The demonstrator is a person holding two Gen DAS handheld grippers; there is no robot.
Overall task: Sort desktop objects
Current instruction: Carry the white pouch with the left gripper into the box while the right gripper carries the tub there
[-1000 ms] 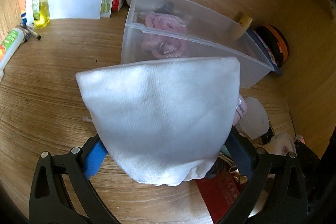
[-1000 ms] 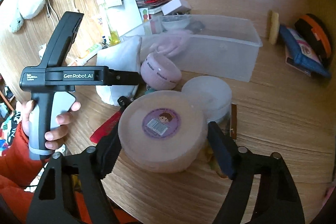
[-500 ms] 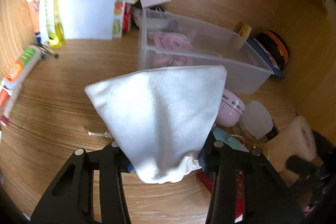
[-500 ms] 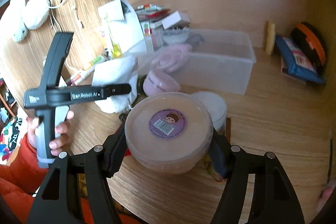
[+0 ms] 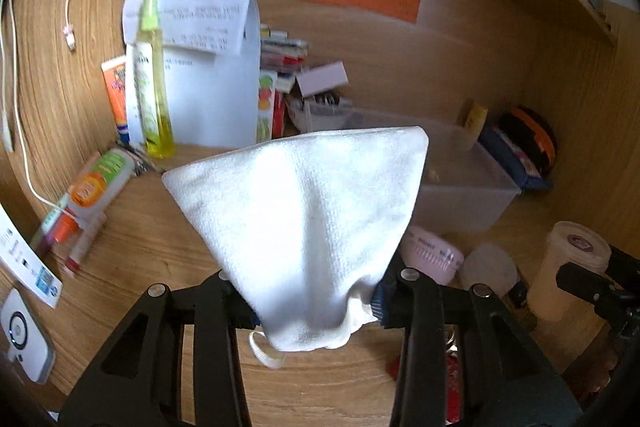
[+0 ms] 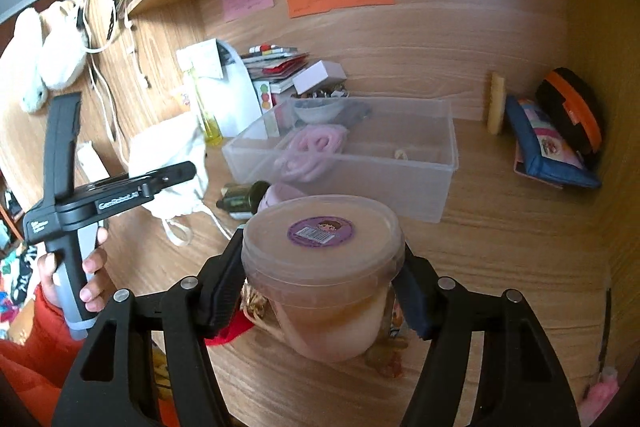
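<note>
My left gripper (image 5: 314,301) is shut on a white folded cloth (image 5: 304,211) and holds it up above the desk; the cloth also shows in the right wrist view (image 6: 172,163). My right gripper (image 6: 322,291) is shut on a clear lidded tub (image 6: 324,275) with a purple sticker, lifted off the desk; the tub also shows in the left wrist view (image 5: 568,267). A clear plastic bin (image 6: 360,163) with pink coils inside stands beyond both.
A pink round case (image 5: 432,255) and a frosted lid (image 5: 488,267) lie in front of the bin. A yellow bottle (image 5: 154,87), white paper (image 5: 212,75) and tubes (image 5: 92,191) are at left. A blue pouch (image 6: 548,151) and a black-orange disc (image 6: 572,107) are at right.
Both grippers have risen and tilted up, lifting the cloth and the tub away from the desk. The back wall with its notes now shows.
</note>
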